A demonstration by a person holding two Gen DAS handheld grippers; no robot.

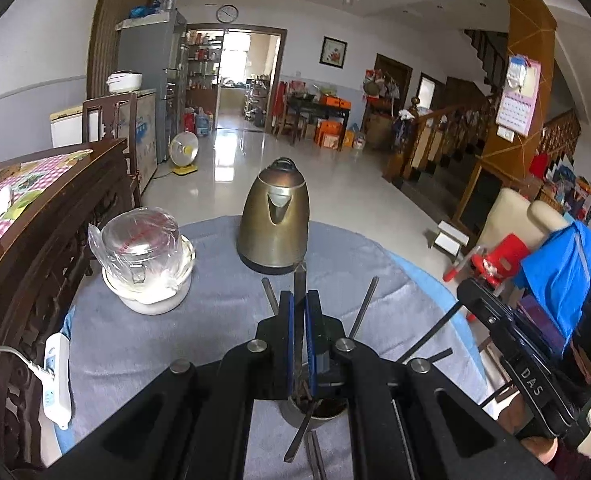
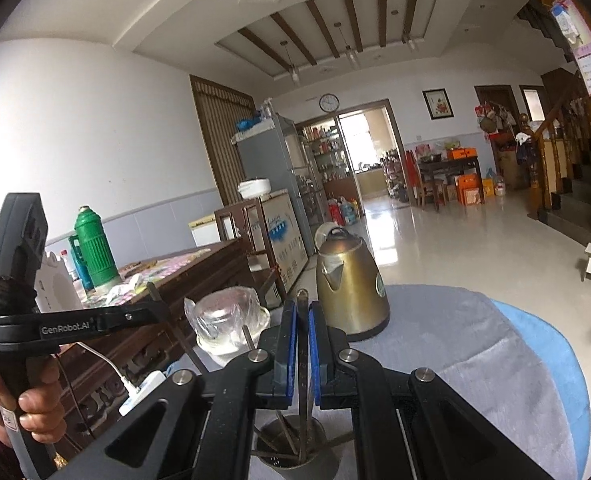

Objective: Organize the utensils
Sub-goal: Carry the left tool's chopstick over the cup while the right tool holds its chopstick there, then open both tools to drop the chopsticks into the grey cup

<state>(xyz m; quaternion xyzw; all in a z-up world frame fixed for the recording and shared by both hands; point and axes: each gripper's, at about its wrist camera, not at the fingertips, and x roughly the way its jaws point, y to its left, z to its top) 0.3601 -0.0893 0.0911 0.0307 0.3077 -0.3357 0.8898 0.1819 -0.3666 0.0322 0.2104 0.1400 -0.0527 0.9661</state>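
A metal utensil holder point(image 1: 327, 410) stands on the grey cloth just under my left gripper point(image 1: 299, 296), with several dark chopsticks point(image 1: 365, 306) fanning out of it. The left gripper's blue pads are shut on one upright chopstick point(image 1: 300, 276) whose lower end reaches into the holder. From the right wrist, the same holder point(image 2: 291, 464) sits below my right gripper point(image 2: 302, 306), which is shut on another upright chopstick point(image 2: 303, 294). The right gripper point(image 1: 467, 294) shows at the right of the left wrist view. A hand point(image 2: 27, 404) holds the left gripper point(image 2: 151, 312) at the left.
A brass-coloured kettle point(image 1: 273, 220) stands behind the holder on the cloth-covered round table point(image 1: 175, 340). A plastic-wrapped jar in a white bowl point(image 1: 147, 256) sits to its left. A white power strip point(image 1: 55, 380) lies by the dark wooden cabinet point(image 1: 35, 240).
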